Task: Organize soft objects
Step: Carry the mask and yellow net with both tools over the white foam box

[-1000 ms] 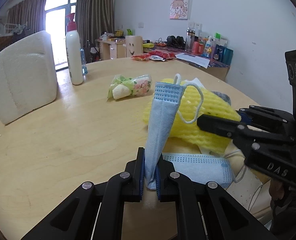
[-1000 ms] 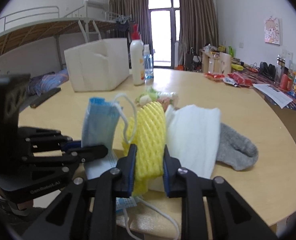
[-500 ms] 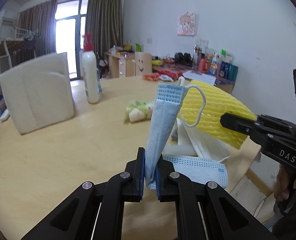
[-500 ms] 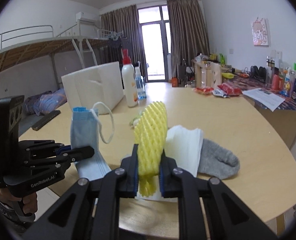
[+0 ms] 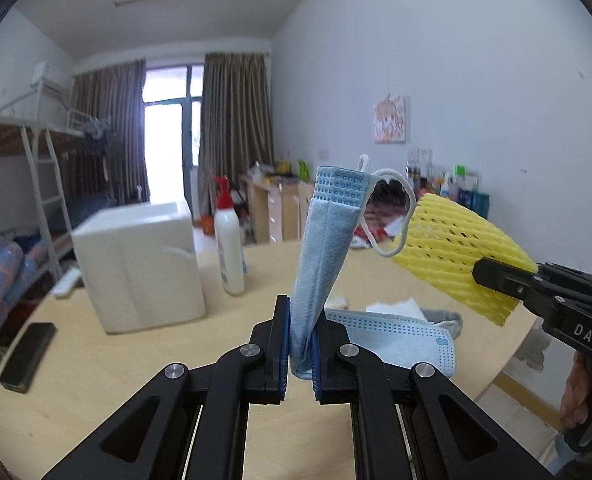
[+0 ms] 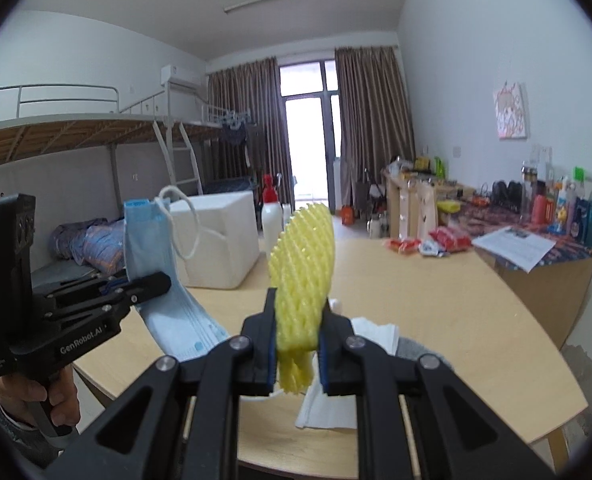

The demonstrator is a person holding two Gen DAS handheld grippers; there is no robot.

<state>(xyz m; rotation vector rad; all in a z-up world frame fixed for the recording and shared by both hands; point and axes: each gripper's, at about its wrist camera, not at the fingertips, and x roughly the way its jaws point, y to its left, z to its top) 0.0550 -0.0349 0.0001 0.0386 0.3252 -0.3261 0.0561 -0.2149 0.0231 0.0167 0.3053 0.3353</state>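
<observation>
left wrist view: the left gripper (image 5: 300, 344) pinches a folded blue face mask (image 5: 328, 240) between its blue pads; the mask stands up from the jaws, its white ear loop (image 5: 392, 220) curling to the right.
right wrist view: the right gripper (image 6: 296, 350) is clamped on a yellow foam fruit net (image 6: 304, 272), which rises upright from the jaws; its jaws have just been closing tighter, with the net between them.
both grippers: lifted above the round wooden table (image 5: 96, 360), side by side; each shows in the other's camera.
second mask (image 5: 396, 340): flat on the table just beyond the left gripper.
white tissue (image 6: 332, 404): lies on the table under the right gripper, beside a grey sock (image 6: 416, 348).
white foam box (image 5: 140, 268): on the table's far left part, with a white pump bottle (image 5: 229, 248) near its right side.
black phone (image 5: 28, 356): at the table's left edge.
hands: one hand (image 6: 36, 396) grips the left tool's handle.
</observation>
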